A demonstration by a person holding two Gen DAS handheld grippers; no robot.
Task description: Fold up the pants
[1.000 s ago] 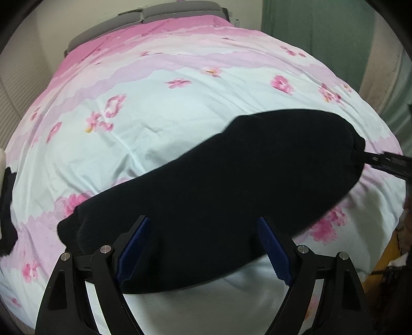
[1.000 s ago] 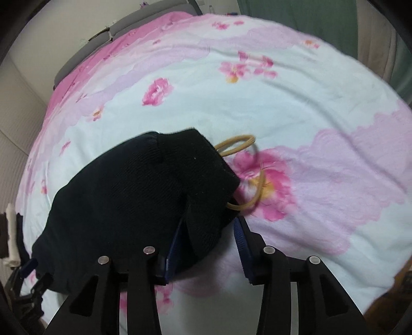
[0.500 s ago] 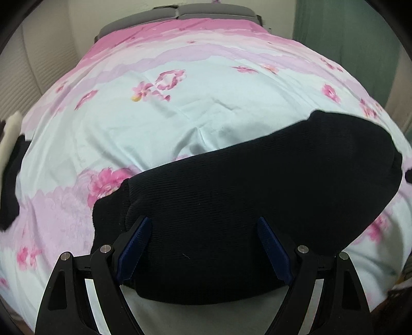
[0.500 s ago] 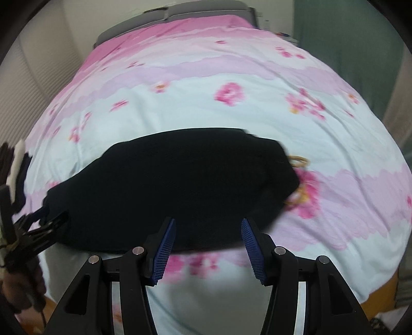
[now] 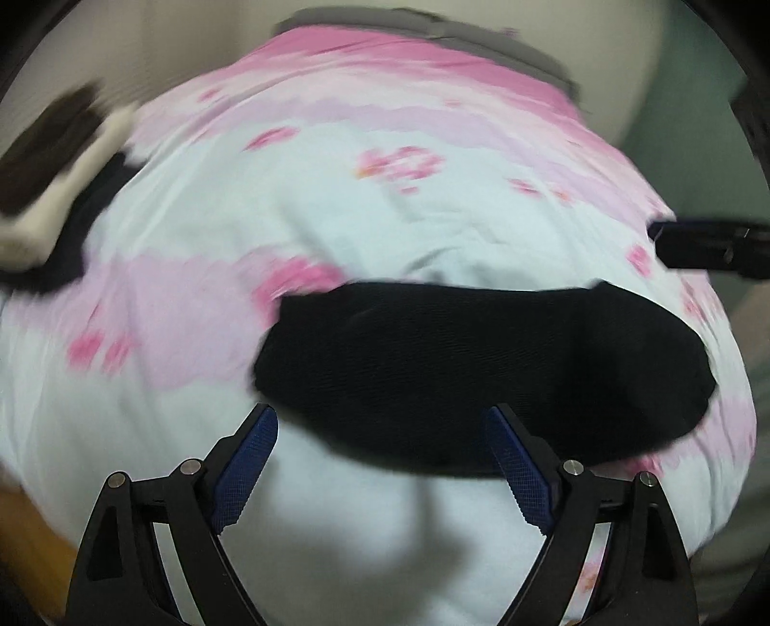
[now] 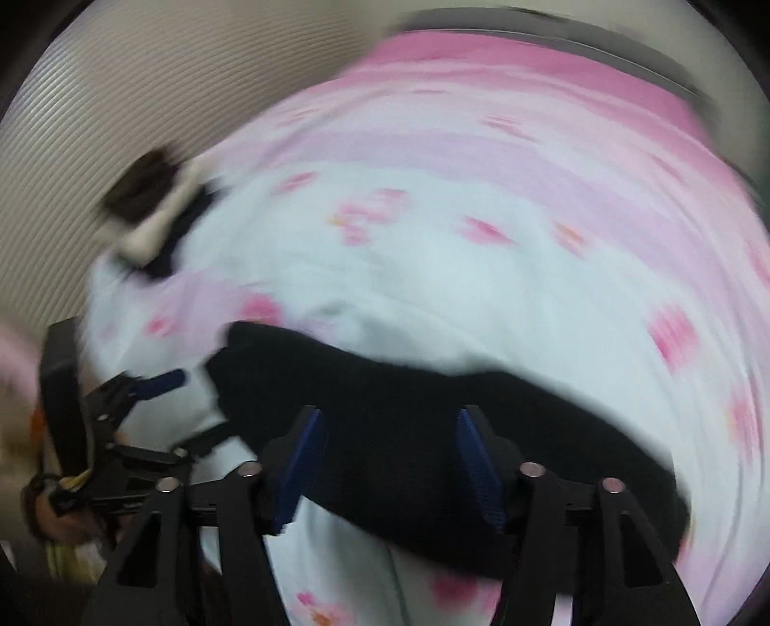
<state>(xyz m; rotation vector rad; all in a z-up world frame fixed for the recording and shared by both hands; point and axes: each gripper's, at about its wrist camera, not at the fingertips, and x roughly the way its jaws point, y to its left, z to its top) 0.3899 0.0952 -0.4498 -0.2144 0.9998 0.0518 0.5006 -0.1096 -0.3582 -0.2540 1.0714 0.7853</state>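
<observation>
The black pants (image 5: pixel 481 366) lie folded into a flat oblong bundle on the pink and white flowered bed cover (image 5: pixel 337 216). They also show in the right wrist view (image 6: pixel 433 409). My left gripper (image 5: pixel 382 436) is open and empty, pulled back just short of the bundle's near edge. My right gripper (image 6: pixel 387 436) is open and empty, hovering over the bundle's near edge. The left gripper also shows at the left of the right wrist view (image 6: pixel 159 380). The right gripper's tip shows at the right edge of the left wrist view (image 5: pixel 707 241). Both views are blurred.
A stack of folded clothes, brown, white and dark (image 5: pixel 53 183), sits at the bed's far left edge, also in the right wrist view (image 6: pixel 154 212). A ribbed beige wall (image 6: pixel 96 120) stands to the left. The grey headboard (image 5: pixel 433 24) is at the far end.
My right gripper let go of the pants' end and opened wider. Both grippers drew back and swung round, so the bundle now lies farther off and the clothes stack has come into view.
</observation>
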